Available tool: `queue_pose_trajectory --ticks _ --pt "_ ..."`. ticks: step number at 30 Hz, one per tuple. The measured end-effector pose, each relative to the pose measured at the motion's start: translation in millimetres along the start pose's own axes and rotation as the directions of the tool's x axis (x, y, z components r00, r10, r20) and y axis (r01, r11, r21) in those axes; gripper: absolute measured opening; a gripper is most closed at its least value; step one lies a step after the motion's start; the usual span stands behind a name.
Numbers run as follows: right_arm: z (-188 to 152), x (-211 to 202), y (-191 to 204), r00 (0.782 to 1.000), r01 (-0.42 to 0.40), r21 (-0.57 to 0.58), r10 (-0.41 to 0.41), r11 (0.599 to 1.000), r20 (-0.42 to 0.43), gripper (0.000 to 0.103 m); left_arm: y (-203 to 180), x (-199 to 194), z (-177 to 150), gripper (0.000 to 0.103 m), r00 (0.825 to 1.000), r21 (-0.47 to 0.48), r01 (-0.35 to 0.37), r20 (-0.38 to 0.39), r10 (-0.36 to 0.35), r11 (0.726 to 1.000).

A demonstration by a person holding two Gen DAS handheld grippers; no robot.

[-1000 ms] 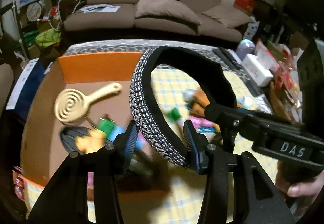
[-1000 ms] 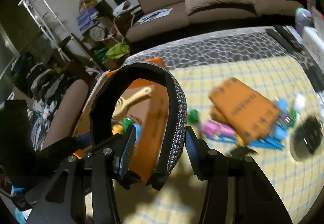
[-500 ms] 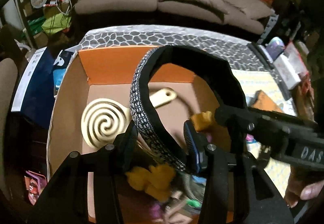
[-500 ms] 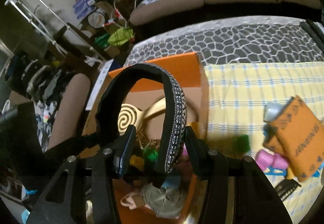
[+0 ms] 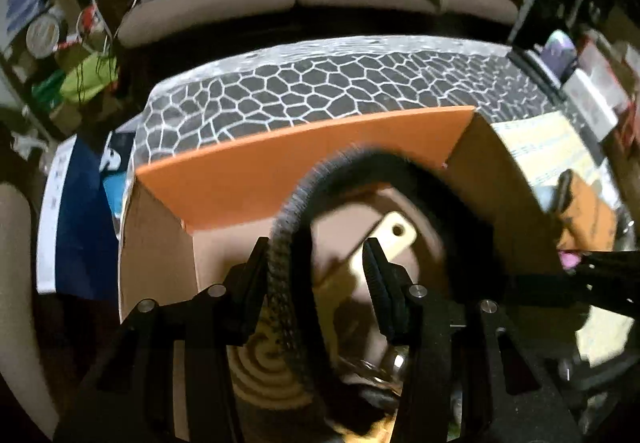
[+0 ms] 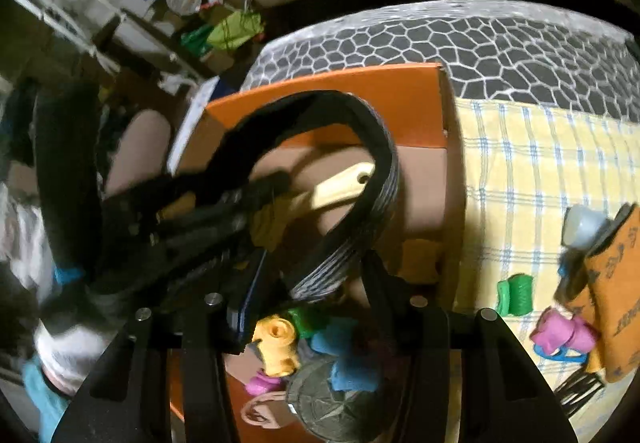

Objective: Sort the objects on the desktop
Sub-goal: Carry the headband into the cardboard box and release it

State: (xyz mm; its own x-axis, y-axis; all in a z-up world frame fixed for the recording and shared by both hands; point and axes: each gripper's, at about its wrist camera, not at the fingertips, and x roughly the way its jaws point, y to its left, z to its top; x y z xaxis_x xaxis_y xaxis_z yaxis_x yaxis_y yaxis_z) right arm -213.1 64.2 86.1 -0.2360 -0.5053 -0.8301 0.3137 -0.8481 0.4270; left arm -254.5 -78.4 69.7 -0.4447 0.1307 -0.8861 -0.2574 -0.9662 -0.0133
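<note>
Both ends of headband point(image 5: 288, 291) clamped, one in left gripper point(image 5: 316, 283), one in right gripper point(image 6: 316, 283), now carried from above yellow cloth point(image 6: 520, 171) to hang over cardboard box point(image 5: 280, 163) beneath fingertips — ready for release inside.

Headband point(image 6: 376, 179) arched over open cardboard box point(image 6: 400, 99), above spiral-headed paddle point(image 6: 344, 183). Right of box, on checked cloth point(image 6: 520, 171): small toys.
</note>
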Motion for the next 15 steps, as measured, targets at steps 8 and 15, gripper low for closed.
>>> queue_pose_trajectory --ticks 8,15 --pt "-4 2 16 0.998 0.051 -0.094 -0.053 0.994 -0.022 0.044 -15 10 8 0.043 1.000 0.067 -0.003 -0.020 0.005 0.998" --pt "-9 -17 15 0.993 0.115 -0.137 -0.112 0.984 0.027 0.052 7 -14 -6 0.044 1.000 -0.012 -0.012 0.001 0.012 1.000"
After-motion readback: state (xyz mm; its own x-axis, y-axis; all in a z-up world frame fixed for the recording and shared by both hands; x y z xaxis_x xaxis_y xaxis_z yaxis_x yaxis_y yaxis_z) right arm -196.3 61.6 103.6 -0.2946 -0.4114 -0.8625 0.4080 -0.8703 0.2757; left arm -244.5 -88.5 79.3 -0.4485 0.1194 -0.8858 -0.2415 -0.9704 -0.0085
